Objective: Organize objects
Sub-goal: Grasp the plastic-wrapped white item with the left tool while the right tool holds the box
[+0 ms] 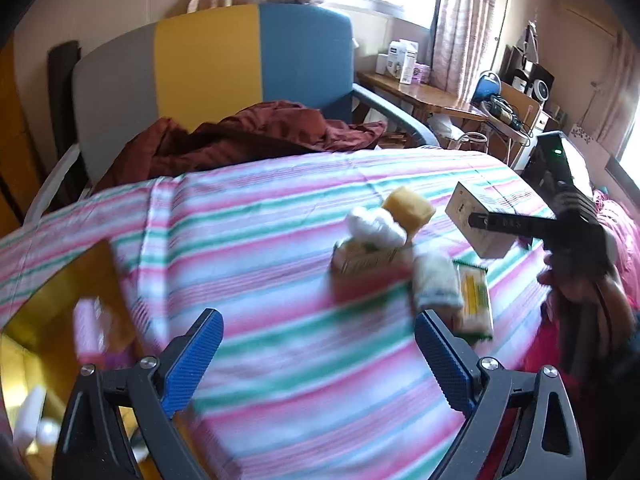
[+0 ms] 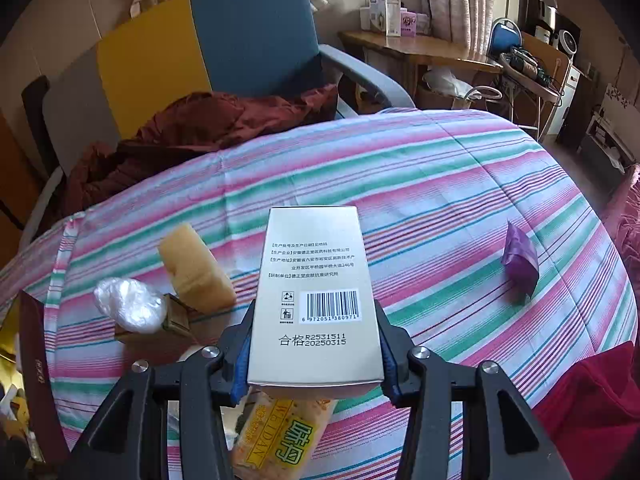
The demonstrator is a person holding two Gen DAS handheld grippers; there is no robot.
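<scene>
Far left, gold-lined box (image 1: 60, 312) at the bed's (image 1: 280, 360) edge, likely my drop spot. Left claw (image 1: 318, 354) spread wide, empty, low over the striped sheet. Snack pile (image 1: 384, 248) mid-bed. Right claw (image 2: 316, 346) clamped on the silver carton (image 2: 316, 292), lifted above the pile. I carry it level, clear of the sponge (image 2: 194, 268), keeping the squeeze steady.

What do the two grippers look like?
Both match: black angular frames with triangular cut-outs and silver round bolts, and blue ribbed pads lining the jaws. Left gripper; right gripper. From the left wrist view, the right one's black finger carries small pale markings, too small to read.
</scene>
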